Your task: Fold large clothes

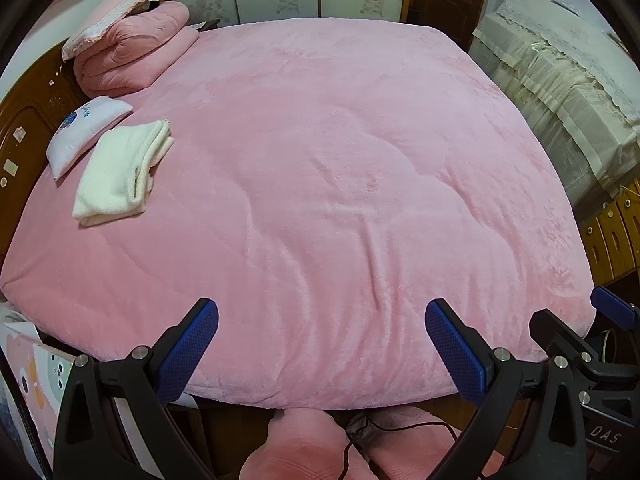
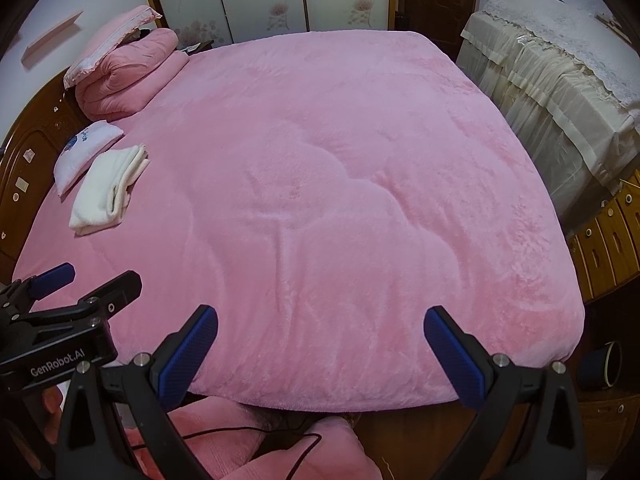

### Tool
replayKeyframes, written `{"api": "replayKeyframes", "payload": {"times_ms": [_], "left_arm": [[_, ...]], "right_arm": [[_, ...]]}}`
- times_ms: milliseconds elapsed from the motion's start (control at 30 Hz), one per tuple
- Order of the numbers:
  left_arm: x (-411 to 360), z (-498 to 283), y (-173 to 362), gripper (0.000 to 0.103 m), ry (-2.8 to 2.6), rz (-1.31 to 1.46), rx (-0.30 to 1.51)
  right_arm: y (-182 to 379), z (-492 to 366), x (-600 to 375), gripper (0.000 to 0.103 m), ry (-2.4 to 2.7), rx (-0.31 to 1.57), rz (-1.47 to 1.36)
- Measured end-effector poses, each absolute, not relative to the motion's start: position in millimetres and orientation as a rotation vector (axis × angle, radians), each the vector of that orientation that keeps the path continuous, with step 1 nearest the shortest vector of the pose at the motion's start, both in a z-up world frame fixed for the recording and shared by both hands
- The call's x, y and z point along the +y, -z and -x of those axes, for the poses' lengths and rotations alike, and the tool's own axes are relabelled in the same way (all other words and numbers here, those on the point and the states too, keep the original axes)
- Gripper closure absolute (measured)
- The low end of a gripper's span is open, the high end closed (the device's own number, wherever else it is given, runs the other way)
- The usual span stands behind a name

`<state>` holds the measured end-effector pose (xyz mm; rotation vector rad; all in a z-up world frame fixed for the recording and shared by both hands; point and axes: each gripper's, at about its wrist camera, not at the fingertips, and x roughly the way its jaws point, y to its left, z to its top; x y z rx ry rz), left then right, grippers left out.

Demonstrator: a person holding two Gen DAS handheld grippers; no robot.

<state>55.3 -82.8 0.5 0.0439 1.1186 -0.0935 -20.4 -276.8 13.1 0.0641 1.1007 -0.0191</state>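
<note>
A large pink fleece blanket (image 1: pixel 320 168) (image 2: pixel 340 184) lies spread flat over the whole bed, with shallow creases near its middle. A folded white garment (image 1: pixel 120 172) (image 2: pixel 108 188) rests on it at the left. My left gripper (image 1: pixel 320 312) hangs open over the blanket's near edge with nothing between its blue pads. My right gripper (image 2: pixel 320 316) is open too, just right of the left one and over the same edge. Each shows in the other's view: the right gripper (image 1: pixel 572 308) near the bed's right corner, the left gripper (image 2: pixel 96 276) at the lower left.
A folded pink quilt (image 1: pixel 128 52) with a pillow on top sits at the back left, and a small white printed pillow (image 1: pixel 84 132) lies beside the wooden headboard (image 1: pixel 24 128). Cloth-covered furniture (image 1: pixel 560 80) and wooden drawers (image 2: pixel 608 248) flank the right. A person's pink-clad legs (image 2: pixel 224 440) and a black cable are below.
</note>
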Motion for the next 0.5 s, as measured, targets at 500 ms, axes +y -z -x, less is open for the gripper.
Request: {"api": "replayKeyframes", "payload": {"times_ms": [500], "left_arm": [[-87.8,-52.2,-2.1,0.001,0.11,-0.063,1.104]], "right_arm": [[-13.0,19.0,-279.6,0.0,0.017,1.108,-0.067]]}}
